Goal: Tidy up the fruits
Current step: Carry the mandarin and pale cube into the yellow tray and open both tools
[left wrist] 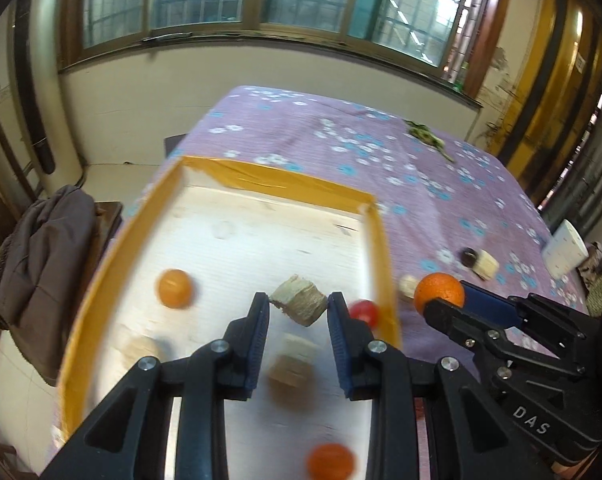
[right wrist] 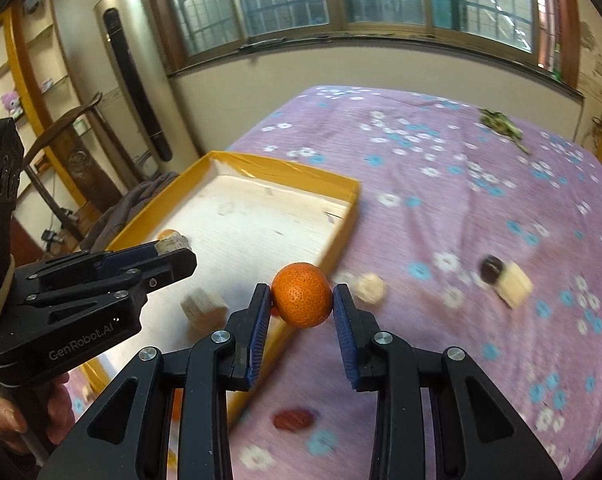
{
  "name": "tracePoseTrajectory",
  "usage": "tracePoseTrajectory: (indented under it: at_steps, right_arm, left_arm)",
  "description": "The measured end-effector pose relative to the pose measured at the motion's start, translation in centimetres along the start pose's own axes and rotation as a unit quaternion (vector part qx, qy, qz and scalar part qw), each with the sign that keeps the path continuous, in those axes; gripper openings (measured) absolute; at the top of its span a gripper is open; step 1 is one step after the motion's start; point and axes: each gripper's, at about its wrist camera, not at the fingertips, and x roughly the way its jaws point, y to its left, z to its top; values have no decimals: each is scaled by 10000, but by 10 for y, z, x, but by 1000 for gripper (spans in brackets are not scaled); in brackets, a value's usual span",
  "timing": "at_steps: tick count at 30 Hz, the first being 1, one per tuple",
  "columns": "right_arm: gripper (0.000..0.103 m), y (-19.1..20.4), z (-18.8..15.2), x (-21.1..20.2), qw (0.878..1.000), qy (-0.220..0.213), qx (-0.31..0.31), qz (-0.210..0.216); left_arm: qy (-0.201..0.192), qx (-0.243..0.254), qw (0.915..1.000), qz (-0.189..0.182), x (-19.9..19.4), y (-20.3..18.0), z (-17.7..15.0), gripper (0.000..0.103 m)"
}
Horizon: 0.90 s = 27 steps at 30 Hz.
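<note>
My left gripper (left wrist: 298, 303) is shut on a pale beige chunk (left wrist: 299, 299) and holds it above the yellow-walled tray (left wrist: 279, 178). It also shows in the right wrist view (right wrist: 173, 250). My right gripper (right wrist: 301, 300) is shut on an orange mandarin (right wrist: 301, 294) over the tray's right wall (right wrist: 333, 248); the same mandarin (left wrist: 440, 293) shows in the left wrist view. In the tray lie a mandarin (left wrist: 174, 288), more beige chunks (left wrist: 291, 368), another orange fruit (left wrist: 332, 460) and a red fruit (left wrist: 365, 312).
On the purple flowered cloth (right wrist: 481, 184) lie a beige chunk (right wrist: 371, 287), a dark fruit beside a beige block (right wrist: 505, 276), a dark red fruit (right wrist: 293, 419) and green leaves (right wrist: 501, 122). A white box (left wrist: 565, 250) sits at the right; a chair with grey cloth (left wrist: 41, 268) stands left.
</note>
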Motion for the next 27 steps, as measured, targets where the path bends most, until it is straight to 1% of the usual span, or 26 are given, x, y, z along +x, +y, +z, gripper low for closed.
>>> tracePoseTrajectory:
  at_steps: [7, 12, 15, 19, 27]
  right_arm:
    - [31, 21, 23, 34, 9997, 167, -161, 101]
    - [31, 23, 34, 60, 9994, 306, -149, 83]
    - [31, 22, 38, 78, 9987, 478, -116, 100]
    - [31, 27, 37, 97, 9971, 686, -313, 53]
    - [31, 25, 34, 108, 9958, 821, -394, 65]
  left_arm:
    - [70, -105, 9995, 294, 21, 37, 21, 32]
    - [135, -143, 9988, 454, 38, 54, 38, 32]
    - [227, -90, 9983, 523, 50, 58, 44, 32]
    - [378, -11, 9979, 534, 66, 57, 48, 33]
    - [671, 16, 9961, 566, 90, 58, 49, 33]
